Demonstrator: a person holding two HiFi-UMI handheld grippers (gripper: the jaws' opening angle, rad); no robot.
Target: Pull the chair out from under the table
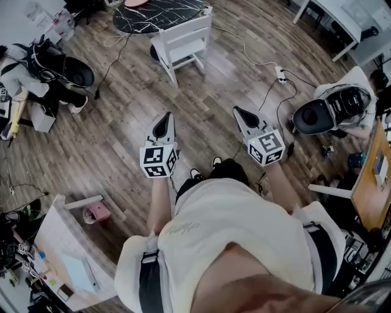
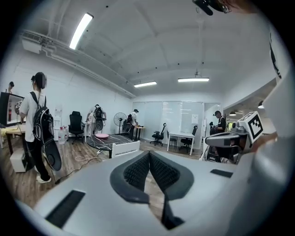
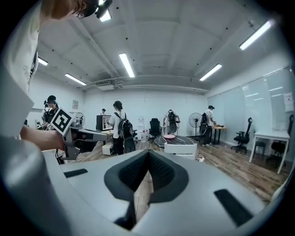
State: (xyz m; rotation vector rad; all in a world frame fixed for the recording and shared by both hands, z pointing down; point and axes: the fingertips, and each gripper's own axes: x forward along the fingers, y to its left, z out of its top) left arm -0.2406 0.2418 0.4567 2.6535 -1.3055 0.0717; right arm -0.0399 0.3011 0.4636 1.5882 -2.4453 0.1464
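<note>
A white chair [image 1: 183,46] stands tucked against a black marble-topped table [image 1: 156,15] at the top of the head view. The chair [image 2: 125,148] and the table [image 2: 103,140] show small and far off in the left gripper view, and the chair [image 3: 180,148] and the table [image 3: 175,139] likewise in the right gripper view. My left gripper [image 1: 163,125] is held out over the wooden floor, well short of the chair, shut with nothing in it. My right gripper [image 1: 244,115] is beside it, also shut and empty. Their tips, left [image 2: 149,153] and right [image 3: 148,153], meet.
A person with a backpack [image 2: 39,129] stands at the left. Cables [image 1: 256,58] and a power strip [image 1: 281,73] lie on the floor right of the chair. Desks and gear line both sides; a small pink bin [image 1: 98,213] sits near a white desk [image 1: 58,244].
</note>
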